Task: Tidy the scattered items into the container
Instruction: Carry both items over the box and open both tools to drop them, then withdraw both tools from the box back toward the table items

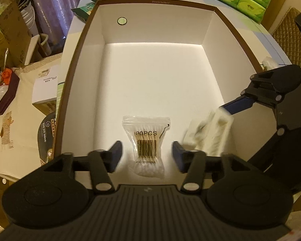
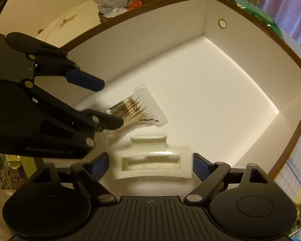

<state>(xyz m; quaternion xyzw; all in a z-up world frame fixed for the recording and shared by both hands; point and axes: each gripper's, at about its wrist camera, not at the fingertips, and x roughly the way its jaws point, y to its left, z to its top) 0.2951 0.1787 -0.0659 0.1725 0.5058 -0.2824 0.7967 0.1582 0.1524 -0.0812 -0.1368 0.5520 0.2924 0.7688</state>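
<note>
1. Cotton swab bag [image 1: 148, 146] lies on the box [image 1: 86, 64] floor at its 6 o'clock end, between the spread, empty fingers of the left gripper [image 1: 146, 156].
2. At the bag's 3 o'clock, a white tray-like item [image 2: 153, 165] sits blurred between the parted fingers of the right gripper [image 2: 150, 165], seemingly just let go.
3. Both pieces look delivered; another small white item [image 1: 268, 63] rests on the surface beyond the box's right wall and seems left to collect.
</note>
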